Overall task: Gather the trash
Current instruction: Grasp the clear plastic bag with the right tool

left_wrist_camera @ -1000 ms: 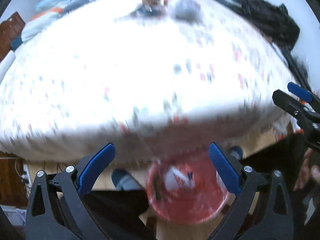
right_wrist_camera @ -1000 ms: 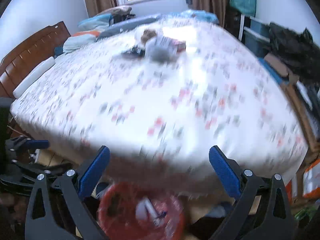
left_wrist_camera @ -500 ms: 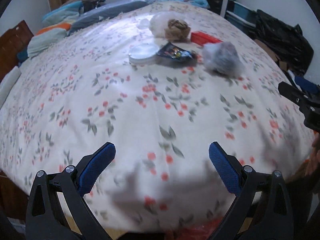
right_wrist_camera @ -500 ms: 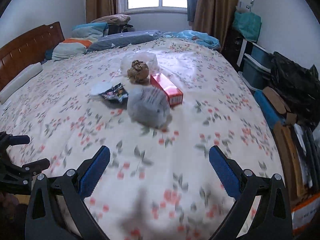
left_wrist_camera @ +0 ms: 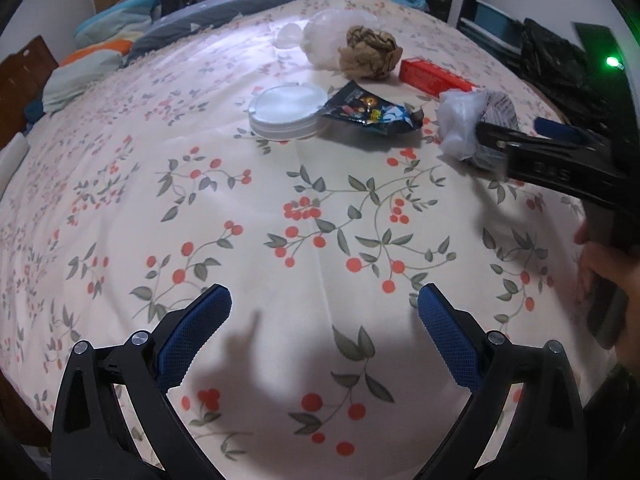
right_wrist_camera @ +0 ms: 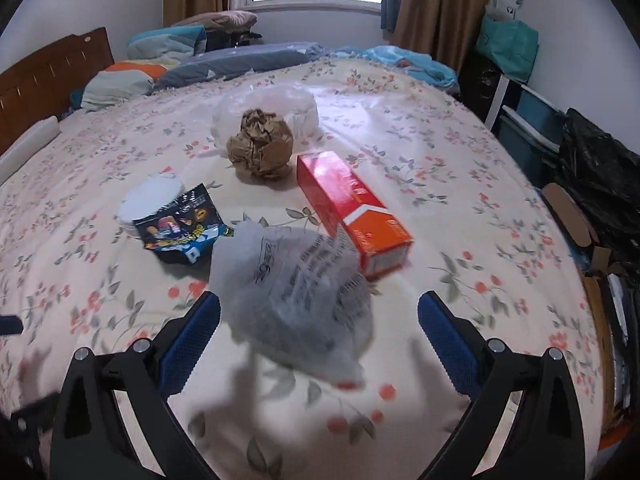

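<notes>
Trash on bed (left_wrist_camera: 280, 216): L view, left gripper (left_wrist_camera: 324, 316) wide open, empty, lid (left_wrist_camera: 286, 110) & wrapper (left_wrist_camera: 370, 114) far ahead of fingers; R view, right gripper (right_wrist_camera: 319, 316) wide open, gripping nothing, bag (right_wrist_camera: 296, 292) between fingers, box (right_wrist_camera: 352, 204) just beyond.

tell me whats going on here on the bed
A person with a gripper in each hand is clearing trash off a floral bedspread. The right gripper is open around a crumpled grey plastic bag, not gripping it yet. The left gripper hangs open and empty. A red box lies nearby.
</notes>
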Demonstrator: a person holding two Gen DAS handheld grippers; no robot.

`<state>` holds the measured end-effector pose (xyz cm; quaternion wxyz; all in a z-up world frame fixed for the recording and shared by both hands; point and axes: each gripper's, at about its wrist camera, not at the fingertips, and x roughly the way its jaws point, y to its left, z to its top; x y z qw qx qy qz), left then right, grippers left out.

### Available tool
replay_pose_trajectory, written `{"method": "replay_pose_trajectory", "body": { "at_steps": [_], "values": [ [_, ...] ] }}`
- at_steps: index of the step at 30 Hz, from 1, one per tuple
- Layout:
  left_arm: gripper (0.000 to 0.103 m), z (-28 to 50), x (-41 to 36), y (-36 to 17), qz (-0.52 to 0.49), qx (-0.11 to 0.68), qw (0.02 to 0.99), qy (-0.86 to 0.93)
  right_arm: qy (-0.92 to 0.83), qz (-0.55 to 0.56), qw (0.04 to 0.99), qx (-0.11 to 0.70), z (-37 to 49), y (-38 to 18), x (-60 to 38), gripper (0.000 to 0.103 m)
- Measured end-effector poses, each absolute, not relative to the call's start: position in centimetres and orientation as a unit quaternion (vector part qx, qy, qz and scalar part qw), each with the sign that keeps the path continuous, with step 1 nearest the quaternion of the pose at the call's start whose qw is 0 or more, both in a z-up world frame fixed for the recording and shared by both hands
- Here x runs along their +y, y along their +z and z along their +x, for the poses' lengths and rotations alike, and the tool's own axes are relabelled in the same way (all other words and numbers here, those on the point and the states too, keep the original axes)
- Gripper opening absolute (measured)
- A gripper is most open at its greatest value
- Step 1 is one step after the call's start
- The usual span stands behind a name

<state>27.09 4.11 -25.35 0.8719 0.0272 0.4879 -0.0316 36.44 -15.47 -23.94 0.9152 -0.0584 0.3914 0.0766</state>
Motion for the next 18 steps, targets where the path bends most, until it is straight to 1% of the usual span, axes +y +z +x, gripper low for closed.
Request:
{"method": "replay_pose_trajectory", "body": {
  "at_steps": [4,6,7,8,9,18],
  "values": [
    [0.097,27.8,3.8,-25.8,0.028,0.487,0.872,-0.035,0.078,-0.067,0.915,0.39,37.7,-24.7,-14.6,0.097],
    [0.097,28.2,3.8,-25.8,0.027,0.486,0.873,-0.035,0.089,-0.068,0.913,0.392,38.4,-25.0,-14.4,0.089],
    [0.097,28.5,3.7,-25.8,0.025,0.485,0.873,-0.036,0.097,-0.066,0.911,0.395,38.7,-25.1,-14.3,0.071],
    [0.097,28.8,3.7,-25.8,0.023,0.485,0.874,-0.036,0.11,-0.06,0.908,0.4,38.9,-25.2,-14.4,0.049],
    [0.097,29.0,3.6,-25.7,0.02,0.484,0.874,-0.038,0.116,-0.061,0.908,0.399,38.8,-25.2,-14.4,0.043],
    [0.097,33.1,0.9,-24.7,-0.015,0.456,0.887,-0.07,0.138,-0.067,0.914,0.376,33.7,-24.5,-17.8,0.041]
  ]
}}
